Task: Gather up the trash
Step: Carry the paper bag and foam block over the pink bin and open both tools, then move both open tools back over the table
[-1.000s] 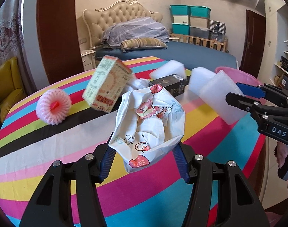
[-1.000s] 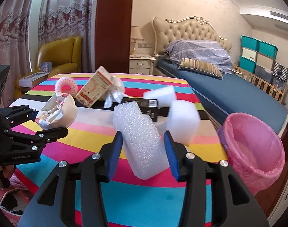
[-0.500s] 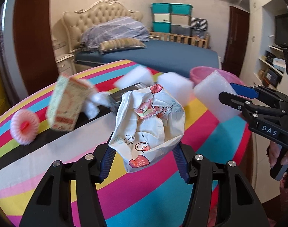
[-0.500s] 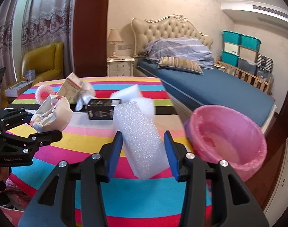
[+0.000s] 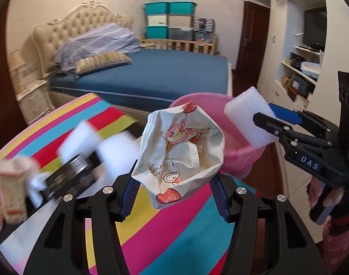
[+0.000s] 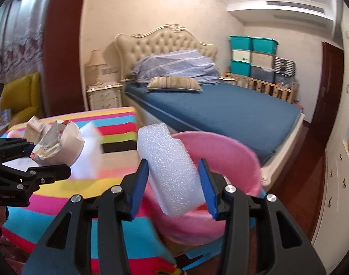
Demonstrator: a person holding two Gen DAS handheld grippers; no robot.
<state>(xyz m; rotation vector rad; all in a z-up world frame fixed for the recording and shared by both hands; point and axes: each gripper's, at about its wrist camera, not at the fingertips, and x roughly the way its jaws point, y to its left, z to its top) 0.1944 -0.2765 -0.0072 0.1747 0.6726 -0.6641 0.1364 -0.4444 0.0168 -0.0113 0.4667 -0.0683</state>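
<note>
My left gripper (image 5: 174, 178) is shut on a crumpled white paper bag (image 5: 181, 149) with red cartoon print, held above the striped table's right end; the bag also shows in the right wrist view (image 6: 57, 144). My right gripper (image 6: 174, 174) is shut on a white foam block (image 6: 172, 169), held just over the near rim of the pink trash bin (image 6: 231, 146). In the left wrist view the foam block (image 5: 247, 116) and the right gripper (image 5: 275, 123) hang over the bin (image 5: 241, 153), which sits past the table edge.
On the striped tablecloth (image 5: 169, 224) lie a black box (image 5: 71, 176), white foam pieces (image 5: 82, 139), a beige carton (image 5: 11, 190) and a pink foam net at the far left. A blue bed (image 6: 220, 110) stands behind. Shelves (image 5: 300, 73) line the right wall.
Both grippers have swung right, away from the table clutter and toward the pink bin. The foam block now hangs over the bin's rim. Both grips are unchanged.
</note>
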